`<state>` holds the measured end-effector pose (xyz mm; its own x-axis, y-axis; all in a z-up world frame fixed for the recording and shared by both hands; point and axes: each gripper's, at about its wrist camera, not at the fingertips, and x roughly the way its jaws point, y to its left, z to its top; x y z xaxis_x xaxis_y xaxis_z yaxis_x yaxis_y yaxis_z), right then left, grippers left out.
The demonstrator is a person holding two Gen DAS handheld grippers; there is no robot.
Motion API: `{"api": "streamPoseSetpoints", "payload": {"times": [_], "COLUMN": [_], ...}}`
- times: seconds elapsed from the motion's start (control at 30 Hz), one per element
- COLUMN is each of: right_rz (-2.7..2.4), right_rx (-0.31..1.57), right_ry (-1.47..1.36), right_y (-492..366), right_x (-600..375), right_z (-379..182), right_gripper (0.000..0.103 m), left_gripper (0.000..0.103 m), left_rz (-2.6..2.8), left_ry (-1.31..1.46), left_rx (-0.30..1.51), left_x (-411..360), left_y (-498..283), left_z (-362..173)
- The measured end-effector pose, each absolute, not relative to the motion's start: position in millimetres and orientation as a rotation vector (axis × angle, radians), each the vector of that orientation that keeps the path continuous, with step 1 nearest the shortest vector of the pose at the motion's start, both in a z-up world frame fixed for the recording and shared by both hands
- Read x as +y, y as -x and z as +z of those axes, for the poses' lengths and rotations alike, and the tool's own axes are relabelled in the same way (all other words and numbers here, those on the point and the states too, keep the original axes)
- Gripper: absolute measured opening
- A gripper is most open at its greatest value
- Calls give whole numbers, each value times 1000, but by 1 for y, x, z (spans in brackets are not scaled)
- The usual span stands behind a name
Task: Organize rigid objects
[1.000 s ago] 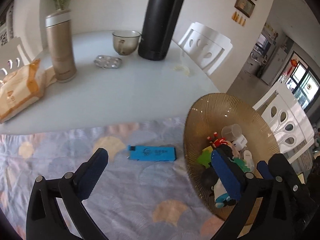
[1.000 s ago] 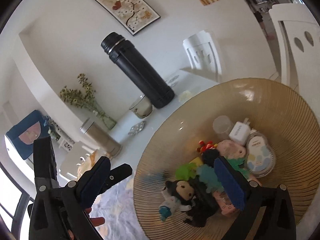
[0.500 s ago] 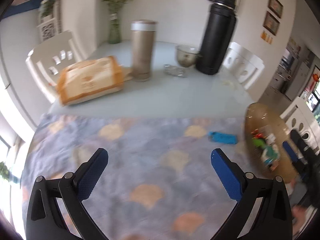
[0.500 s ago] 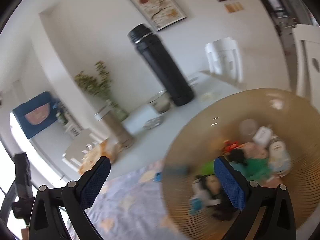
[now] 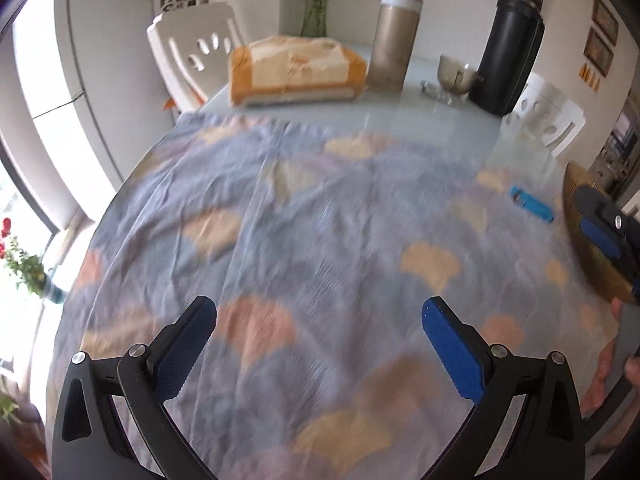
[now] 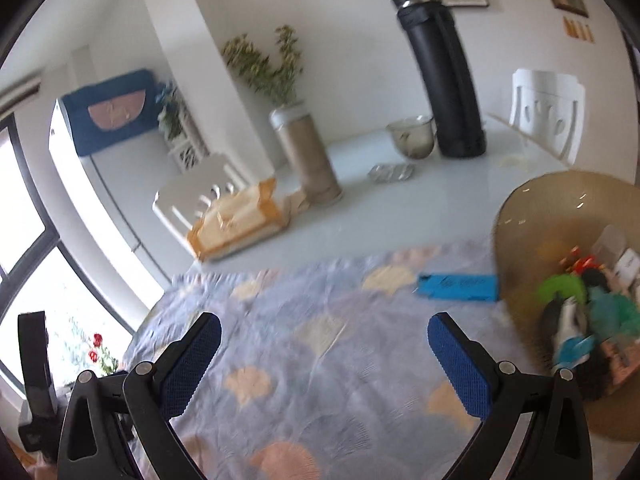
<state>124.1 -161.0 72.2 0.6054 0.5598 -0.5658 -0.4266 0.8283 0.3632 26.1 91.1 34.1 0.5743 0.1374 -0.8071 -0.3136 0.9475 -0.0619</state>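
From the left wrist, the left gripper hangs spread and empty over the patterned cloth, the blue box far off by the table's right edge; from the right wrist, the right gripper, equally wide and empty, sees it ahead-right against the amber bowl, likely next to collect

A cloth covers the near part of the bench. On the cloth lies a flat box, just left of a wide bowl at the bench's right edge. Small toys are piled in the bowl. On the bare far part of the bench stand, from left to right, a soft packet, a tall canister, a cup and a tall flask. A small tray lies before the cup. Chairs stand beyond the bench.
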Motion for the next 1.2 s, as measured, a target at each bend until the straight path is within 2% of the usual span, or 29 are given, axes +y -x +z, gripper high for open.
{"api": "streamPoseSetpoints", "payload": {"times": [0.3, 0.5, 0.63, 0.83, 1.2], "right_rz": [476, 252, 146, -3, -360], "right_rx": [863, 843, 877, 898, 870], "right_ry": [-64, -97, -201, -206, -331], "right_y": [-116, -146, -172, -200, -252], "right_x": [-133, -148, -158, -152, -136], "right_z": [45, 41, 31, 14, 12], "right_gripper": [103, 103, 103, 103, 103], "left_gripper": [102, 103, 103, 103, 103], "left_rz": [245, 261, 246, 245, 233], "left_ry": [206, 110, 109, 109, 104], "left_rx": [946, 940, 937, 937, 938], "left_x": [96, 82, 81, 82, 80], "left_y": [-12, -9, -10, -9, -8], "left_z": [12, 0, 0, 0, 1]}}
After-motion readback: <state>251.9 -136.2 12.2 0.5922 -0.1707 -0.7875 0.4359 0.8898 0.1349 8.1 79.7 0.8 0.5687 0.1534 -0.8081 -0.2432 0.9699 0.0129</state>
